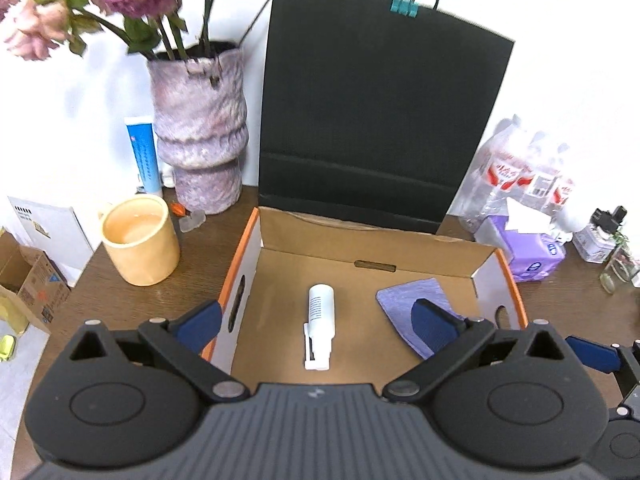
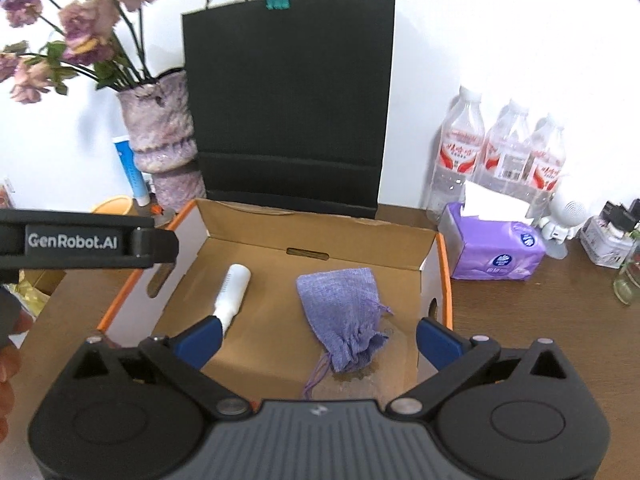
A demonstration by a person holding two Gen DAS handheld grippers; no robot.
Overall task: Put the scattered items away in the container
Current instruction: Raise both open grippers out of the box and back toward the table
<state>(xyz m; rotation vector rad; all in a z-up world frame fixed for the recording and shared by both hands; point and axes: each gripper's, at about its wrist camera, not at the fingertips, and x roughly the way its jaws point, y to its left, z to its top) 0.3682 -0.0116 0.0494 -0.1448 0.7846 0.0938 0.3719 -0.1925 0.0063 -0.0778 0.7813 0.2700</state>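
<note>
- The left gripper [image 1: 316,320] is spread wide and holds nothing; it hovers over the near edge of the cardboard box [image 1: 400,240], and the white bottle [image 1: 320,316] lies on the box floor between its blue fingers [image 1: 200,326].
- The right gripper [image 2: 318,338] is also wide open and empty, above the purple drawstring pouch [image 2: 344,316], which lies in the right half of the box [image 2: 360,228], apart from the bottle [image 2: 234,288].
- The bottle is a white cylinder lying on its side with a printed label and a cap toward the gripper.
- The pouch is woven lilac cloth, its gathered neck and cords trailing toward the near side.
- The box stands on the brown tabletop [image 1: 132,304], in front of a black paper bag [image 1: 372,120].
</note>
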